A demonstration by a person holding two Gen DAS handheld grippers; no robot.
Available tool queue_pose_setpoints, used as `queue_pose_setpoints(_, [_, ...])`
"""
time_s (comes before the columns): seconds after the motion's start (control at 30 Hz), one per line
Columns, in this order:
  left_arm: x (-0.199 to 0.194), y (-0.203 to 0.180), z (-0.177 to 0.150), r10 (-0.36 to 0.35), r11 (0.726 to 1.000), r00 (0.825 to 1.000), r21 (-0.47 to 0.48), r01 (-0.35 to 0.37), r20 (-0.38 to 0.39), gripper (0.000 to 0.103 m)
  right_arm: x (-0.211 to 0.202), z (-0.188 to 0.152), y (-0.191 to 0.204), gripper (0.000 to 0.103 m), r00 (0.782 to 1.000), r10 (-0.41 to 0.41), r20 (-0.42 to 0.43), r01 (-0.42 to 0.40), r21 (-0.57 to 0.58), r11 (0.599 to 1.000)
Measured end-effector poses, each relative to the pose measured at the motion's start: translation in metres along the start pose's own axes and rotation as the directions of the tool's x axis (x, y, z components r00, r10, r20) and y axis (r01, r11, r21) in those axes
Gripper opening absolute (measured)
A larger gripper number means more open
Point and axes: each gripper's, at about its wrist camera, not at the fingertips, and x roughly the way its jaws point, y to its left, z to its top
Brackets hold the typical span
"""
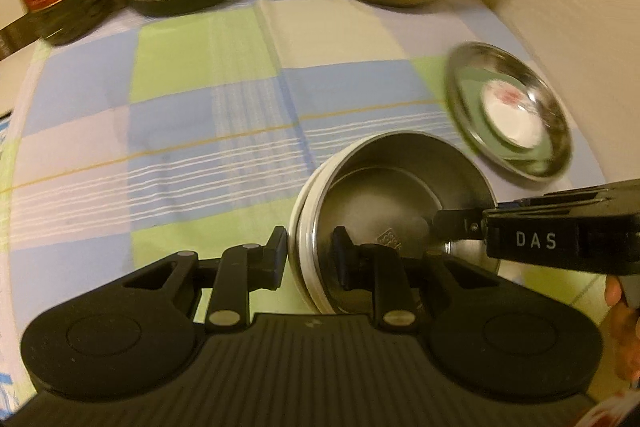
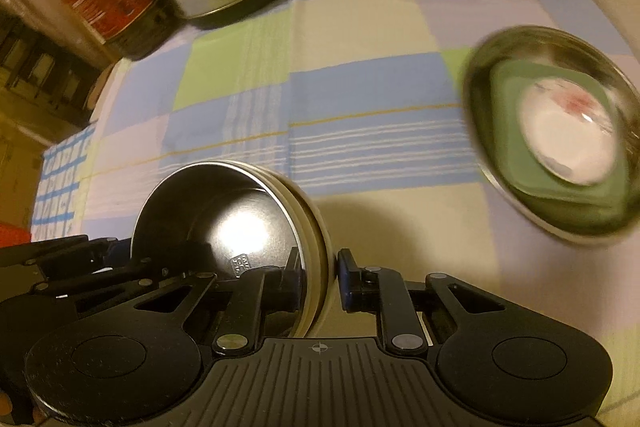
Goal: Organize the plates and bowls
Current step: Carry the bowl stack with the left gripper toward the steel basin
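Both cameras sit low just behind their own tongs, looking forward and down across the checked-cloth tabletop (image 1: 208, 99) at close range. The left view faces slightly rightward, the right view slightly leftward. Both share the steel bowl stack (image 1: 400, 195), the round steel plate (image 2: 560, 155) and the pots behind.

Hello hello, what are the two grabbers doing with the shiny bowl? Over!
Left gripper and right gripper both straddle the steel bowl rim. Stacked plates sit apart. Nothing in the way.
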Motion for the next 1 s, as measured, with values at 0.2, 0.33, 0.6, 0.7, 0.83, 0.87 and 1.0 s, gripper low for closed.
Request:
queue_pose_setpoints(0.2, [0.012, -0.050, 0.005, -0.072, 0.991, 0.997, 0.109, 0.075, -0.032, 0.021, -0.024, -0.018, -0.044, 0.018, 0.998, -0.061, 0.005, 0.060, 0.112, 0.992])
queue_pose_setpoints(0.33, [0.024, -0.079, 0.006, -0.115, 0.978, 0.991, 0.166, 0.124, -0.066, 0.021, -0.040, -0.027, -0.073, 0.018, 0.995, -0.099, -0.003, 0.098, 0.186, 0.978])
queue_pose_setpoints(0.6, [0.041, -0.119, 0.007, -0.173, 0.951, 0.977, 0.238, 0.198, -0.124, 0.021, -0.059, -0.036, -0.115, 0.018, 0.987, -0.157, -0.026, 0.158, 0.286, 0.945])
queue_pose_setpoints(0.7, [0.045, -0.129, 0.009, -0.187, 0.943, 0.973, 0.254, 0.216, -0.133, 0.022, -0.065, -0.038, -0.125, 0.018, 0.984, -0.175, -0.024, 0.174, 0.310, 0.935])
queue_pose_setpoints(0.83, [0.048, -0.135, 0.010, -0.196, 0.936, 0.972, 0.271, 0.224, -0.129, 0.021, -0.067, -0.040, -0.131, 0.018, 0.982, -0.186, -0.023, 0.183, 0.338, 0.923])
queue_pose_setpoints(0.87, [0.048, -0.136, 0.010, -0.196, 0.935, 0.972, 0.275, 0.225, -0.126, 0.021, -0.067, -0.041, -0.131, 0.018, 0.982, -0.190, -0.020, 0.186, 0.340, 0.922])
queue_pose_setpoints(1.0, [0.048, -0.137, 0.009, -0.204, 0.930, 0.972, 0.286, 0.229, -0.115, 0.021, -0.067, -0.046, -0.127, 0.018, 0.977, -0.213, -0.002, 0.202, 0.329, 0.922])
